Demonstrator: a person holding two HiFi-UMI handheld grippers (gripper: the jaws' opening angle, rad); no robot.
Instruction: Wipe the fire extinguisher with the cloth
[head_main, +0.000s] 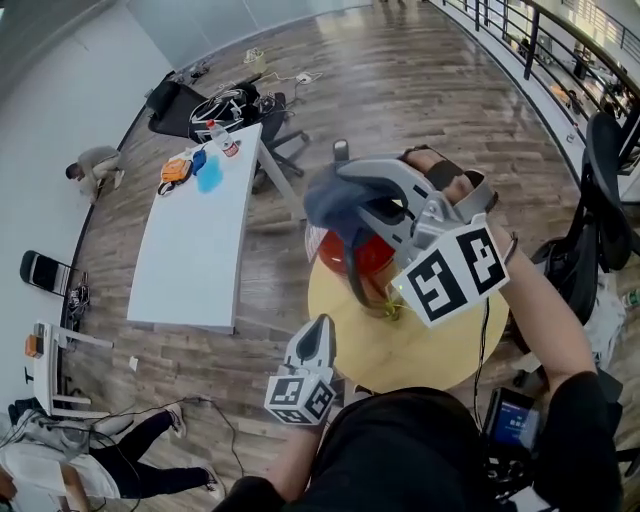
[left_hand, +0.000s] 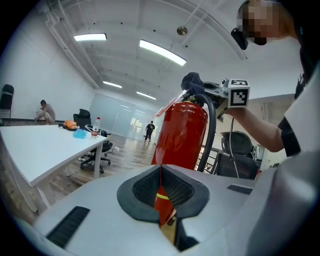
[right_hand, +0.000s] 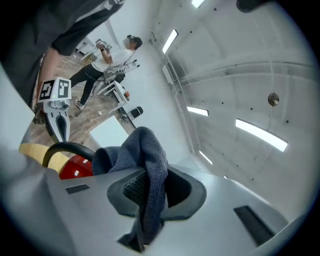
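The red fire extinguisher (left_hand: 182, 132) stands upright on a small round wooden table (head_main: 420, 350). A black hose (left_hand: 213, 125) curves down its side. It has a thin yellow stripe low down, and any words on it are too small to read. The right gripper (right_hand: 150, 190) is squeezed tight on a dark blue-grey cloth (right_hand: 145, 150) and holds it at the very top of the fire extinguisher. Its cube (head_main: 450, 272) shows a black-and-white square pattern, not letters. The left gripper (left_hand: 161, 185) is lower, near the table edge, apart from the extinguisher. Its jaws are pressed together with nothing in them. A long white table (head_main: 195, 240) stands further off with a bottle (head_main: 222, 138) on it.
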